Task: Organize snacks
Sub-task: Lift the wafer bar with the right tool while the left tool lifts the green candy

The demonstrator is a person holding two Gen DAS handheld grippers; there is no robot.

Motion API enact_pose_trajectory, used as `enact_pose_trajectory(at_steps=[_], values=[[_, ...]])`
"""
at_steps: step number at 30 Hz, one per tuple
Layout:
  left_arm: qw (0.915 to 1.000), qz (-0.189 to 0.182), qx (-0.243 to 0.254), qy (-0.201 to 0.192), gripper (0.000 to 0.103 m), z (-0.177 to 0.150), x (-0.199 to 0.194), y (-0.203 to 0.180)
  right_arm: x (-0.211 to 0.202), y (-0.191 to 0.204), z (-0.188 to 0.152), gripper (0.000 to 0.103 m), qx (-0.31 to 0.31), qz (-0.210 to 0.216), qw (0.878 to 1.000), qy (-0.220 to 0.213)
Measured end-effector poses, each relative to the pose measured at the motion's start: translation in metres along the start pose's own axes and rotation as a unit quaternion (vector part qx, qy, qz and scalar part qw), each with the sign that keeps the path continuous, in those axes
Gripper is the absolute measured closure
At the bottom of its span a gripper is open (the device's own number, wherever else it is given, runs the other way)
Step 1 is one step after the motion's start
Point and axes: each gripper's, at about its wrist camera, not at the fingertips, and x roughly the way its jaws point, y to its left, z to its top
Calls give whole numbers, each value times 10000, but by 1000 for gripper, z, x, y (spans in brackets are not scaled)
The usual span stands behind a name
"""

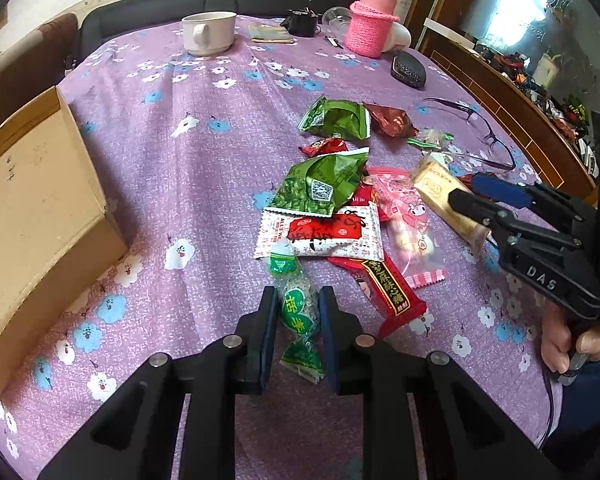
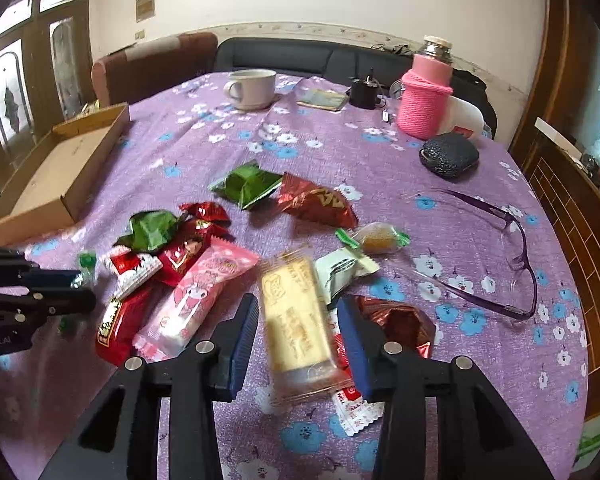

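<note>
Between pads of L gripper (image 1: 299,322): green twist-wrapped candy (image 1: 298,312), clamped, w/ its tail hanging toward the camera. R gripper (image 2: 298,334): jaws part-spread, pads not touching the gold biscuit pack (image 2: 296,316) lying between them, blurred. Beyond: snack pile (image 1: 332,216) on purple floral cloth (image 1: 204,168); cardboard box (image 2: 56,168) at left edge; mug (image 1: 209,33), pink-sleeved bottle (image 2: 426,96) at far side.

Both wrist views look steeply down, close, sharing the snack pile (image 1: 340,208).
</note>
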Motion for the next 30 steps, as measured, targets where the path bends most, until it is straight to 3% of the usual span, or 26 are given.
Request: enact_pose_trajectory(at_steps=[4,10,24,30], values=[[10000,12,16,-4,83,0,1,-1,9,15,-5,58,-402,-300,9986,139],[9999,101,96,-42,83,-1,1,-4,11,24,-11,68,-742,-692,9947,140],[9990,-273,-258,-227,83,3,-16,15,-10,-19,4,68,593,206,9976,-308],[9974,-305,-464,-461,83,7,-37,36,-14,-20,12,68,997,672,9927,-119]])
